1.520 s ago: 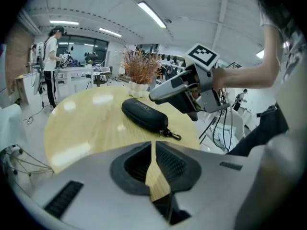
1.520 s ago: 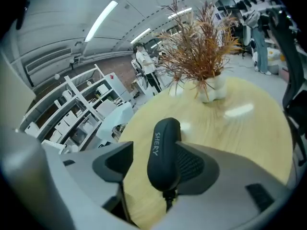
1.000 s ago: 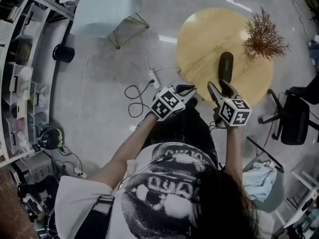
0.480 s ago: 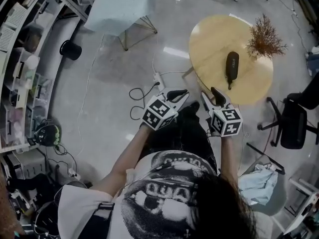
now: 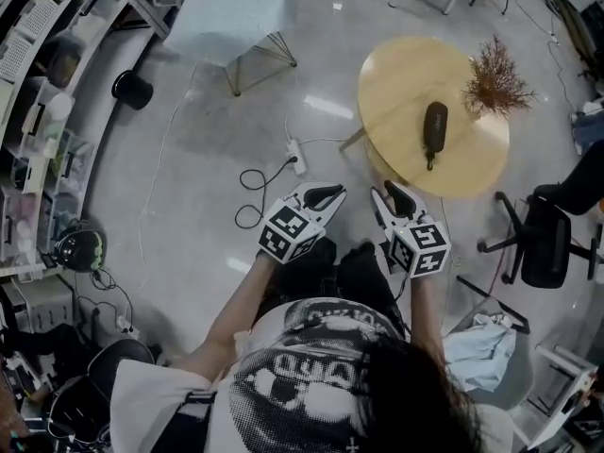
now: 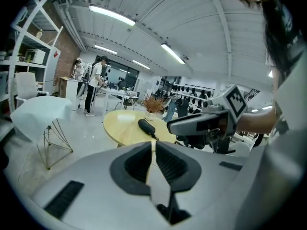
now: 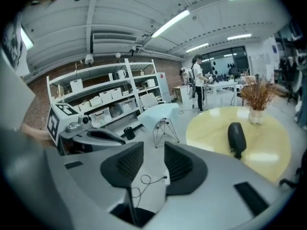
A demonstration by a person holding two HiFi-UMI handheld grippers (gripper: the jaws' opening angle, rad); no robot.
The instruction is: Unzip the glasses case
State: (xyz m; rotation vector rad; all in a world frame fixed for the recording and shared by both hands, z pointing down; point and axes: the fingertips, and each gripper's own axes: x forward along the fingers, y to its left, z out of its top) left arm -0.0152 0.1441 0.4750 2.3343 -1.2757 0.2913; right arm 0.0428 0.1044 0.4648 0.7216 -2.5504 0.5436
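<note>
- A round, pale-yellow wooden worktop is seen standing on a glossy grey floor.
- Shelves packed with boxes are seen along the left side of the head view; a white chair on wire legs, a black bin and a power strip with a looped cable are found on the floor, and a black office chair at the right.
- A dried plant is placed at the worktop's far right edge.
- The case is laid flat on the worktop, just beside the plant and well apart from both grippers.
- Its long axis is set nearly up and down in the head view, tilted slightly; a thin tail is shown at the near end, pointing toward the person.
- It is seen as a dark, rounded oblong, closed; its zip cannot be made out.
- The left hand-held gripper is held over the floor with jaws narrow, only a slit between them, nothing in it.
- The right hand-held gripper is held near the worktop's edge; its jaws are moderately apart and closing, with nothing between them.
</note>
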